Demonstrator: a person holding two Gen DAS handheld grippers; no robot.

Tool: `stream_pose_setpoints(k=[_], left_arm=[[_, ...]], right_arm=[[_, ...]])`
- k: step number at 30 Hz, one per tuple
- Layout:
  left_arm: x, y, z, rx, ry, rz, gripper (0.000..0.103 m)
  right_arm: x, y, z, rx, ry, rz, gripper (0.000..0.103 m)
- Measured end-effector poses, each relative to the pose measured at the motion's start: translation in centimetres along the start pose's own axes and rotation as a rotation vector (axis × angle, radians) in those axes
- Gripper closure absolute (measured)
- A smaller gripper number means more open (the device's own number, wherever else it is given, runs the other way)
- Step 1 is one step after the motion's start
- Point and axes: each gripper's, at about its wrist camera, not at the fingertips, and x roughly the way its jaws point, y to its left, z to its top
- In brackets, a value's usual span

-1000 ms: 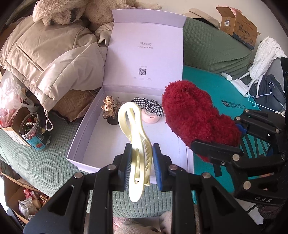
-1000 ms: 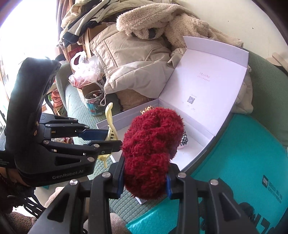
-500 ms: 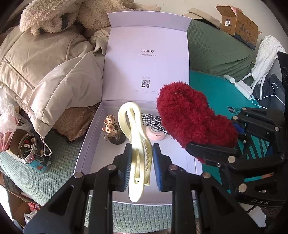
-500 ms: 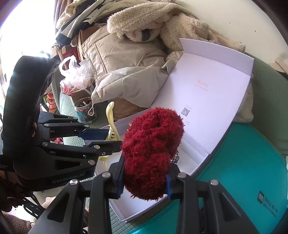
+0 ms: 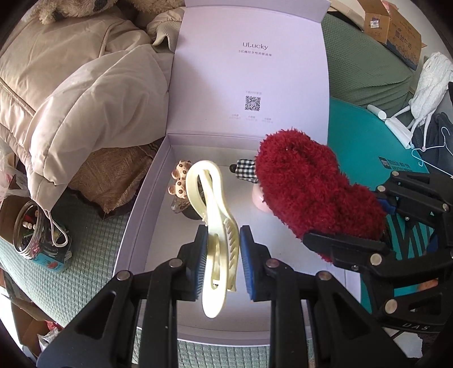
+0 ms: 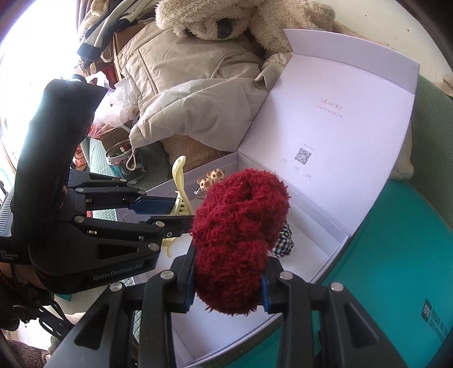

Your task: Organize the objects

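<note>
A green quilted sofa (image 5: 93, 249) is seen heaped with a beige padded jacket (image 5: 70, 93) and a plush toy (image 6: 226, 19), while a teal mat (image 6: 402, 254) is spread at its right side. Between them, an open pale lilac box (image 5: 147, 203) is laid on the cushion, its lid (image 5: 249, 70) raised upright and printed with the word "ULucky" and a QR code. Both grippers are held above the box's tray.

A fluffy red scrunchie (image 6: 240, 237) is pinched by the right gripper (image 6: 226, 286), its blue pads pressed into the pile on either side (the fabric bulges well above the fingers). In the left wrist view the same scrunchie (image 5: 311, 192) is shown over the right half of the tray.

A cream hair claw clip (image 5: 212, 226) is clamped edgewise by the left gripper (image 5: 220, 260), the fingers nearly pressed together on its thin body, its looped end pointed toward the back of the box.

On the tray floor, near the rear wall, three smaller items are already placed: a clip topped with small bear figures (image 5: 179, 184), a black-and-white checked scrunchie (image 5: 245, 168) and, partly hidden behind the red one, a pink round object (image 5: 259, 198).

A glass jar of small beads (image 5: 31, 232) is set on the sofa to the left, well apart from the box.
</note>
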Motion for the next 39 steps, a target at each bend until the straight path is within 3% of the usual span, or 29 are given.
stream_pose_setpoints(k=[14, 39], left_arm=[[4.3, 1.0, -0.7, 0.002, 0.045, 0.032, 0.082], [8.2, 1.3, -0.8, 0.002, 0.108, 0.061, 0.081]], right_arm=[[4.1, -0.4, 0.0, -0.012, 0.073, 0.007, 0.069], [7.4, 0.2, -0.7, -0.022, 0.145, 0.003, 0.068]])
